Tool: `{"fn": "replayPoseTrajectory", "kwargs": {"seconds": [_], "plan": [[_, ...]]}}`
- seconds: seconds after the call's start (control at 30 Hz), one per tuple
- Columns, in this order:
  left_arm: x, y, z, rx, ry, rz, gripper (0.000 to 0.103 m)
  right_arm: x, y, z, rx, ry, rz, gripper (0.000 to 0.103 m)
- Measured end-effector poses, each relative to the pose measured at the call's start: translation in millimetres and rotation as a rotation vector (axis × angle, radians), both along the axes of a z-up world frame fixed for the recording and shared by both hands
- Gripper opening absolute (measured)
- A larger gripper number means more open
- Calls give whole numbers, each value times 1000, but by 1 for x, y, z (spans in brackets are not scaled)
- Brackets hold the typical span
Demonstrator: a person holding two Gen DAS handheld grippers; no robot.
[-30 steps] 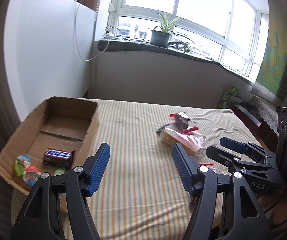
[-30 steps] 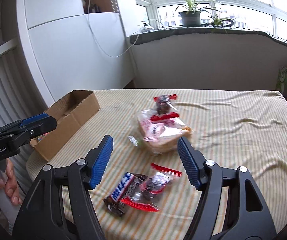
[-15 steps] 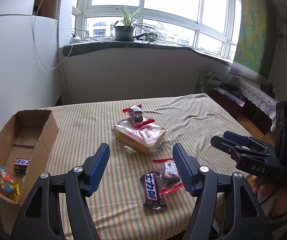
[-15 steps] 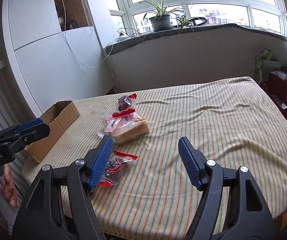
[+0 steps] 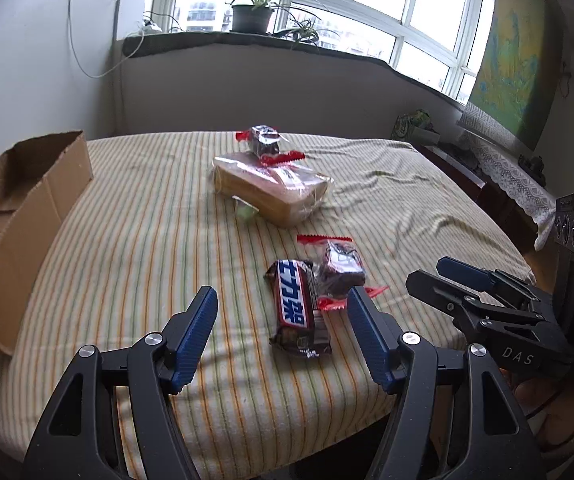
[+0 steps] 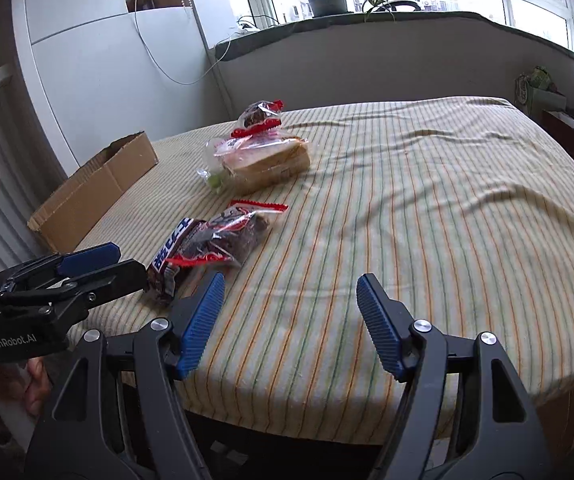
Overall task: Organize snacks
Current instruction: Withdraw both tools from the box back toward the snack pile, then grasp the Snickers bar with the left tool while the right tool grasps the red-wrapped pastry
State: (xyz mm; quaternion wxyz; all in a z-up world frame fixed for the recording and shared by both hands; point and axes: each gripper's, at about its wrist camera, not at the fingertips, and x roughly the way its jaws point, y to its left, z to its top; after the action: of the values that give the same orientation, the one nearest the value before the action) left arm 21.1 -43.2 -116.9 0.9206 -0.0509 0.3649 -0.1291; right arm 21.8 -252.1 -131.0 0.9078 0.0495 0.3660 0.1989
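Observation:
A brown chocolate bar [image 5: 293,308] with a blue-and-white label lies near the front edge of the striped table [image 5: 147,240]. It sits just ahead of my left gripper [image 5: 281,300], between the lines of its open fingers and untouched. A clear packet with a dark cake and red edges [image 5: 341,266] leans against the bar. Farther back lies a bagged bread loaf [image 5: 275,190] with another small dark packet [image 5: 265,140] at its far end. My right gripper [image 6: 290,284] stands open over bare cloth, right of the bar [image 6: 171,252]. A cardboard box [image 5: 27,208] sits at the left.
The box holds a few snacks, barely visible at the left edge of the left wrist view. A small green sweet [image 5: 247,210] lies by the loaf. The cloth [image 6: 427,200] is wrinkled on the right. A windowsill with a potted plant [image 5: 253,12] runs behind.
Both grippers have sunk closer to the table's front edge. The left view swung from the box to the chocolate bar, which now lies between its fingers. Jaws stay open.

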Motion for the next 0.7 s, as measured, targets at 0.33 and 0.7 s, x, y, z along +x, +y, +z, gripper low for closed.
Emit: {"fn": "replayPoseTrajectory", "kwargs": {"seconds": [0.33,0.7], "plan": [[-5,-10,-21,-1,19,-41,67,13,10,15,3,9,1,72],[13,-16,-33,35,-4,-84,66,63,41,7,21,136,112,80]]}}
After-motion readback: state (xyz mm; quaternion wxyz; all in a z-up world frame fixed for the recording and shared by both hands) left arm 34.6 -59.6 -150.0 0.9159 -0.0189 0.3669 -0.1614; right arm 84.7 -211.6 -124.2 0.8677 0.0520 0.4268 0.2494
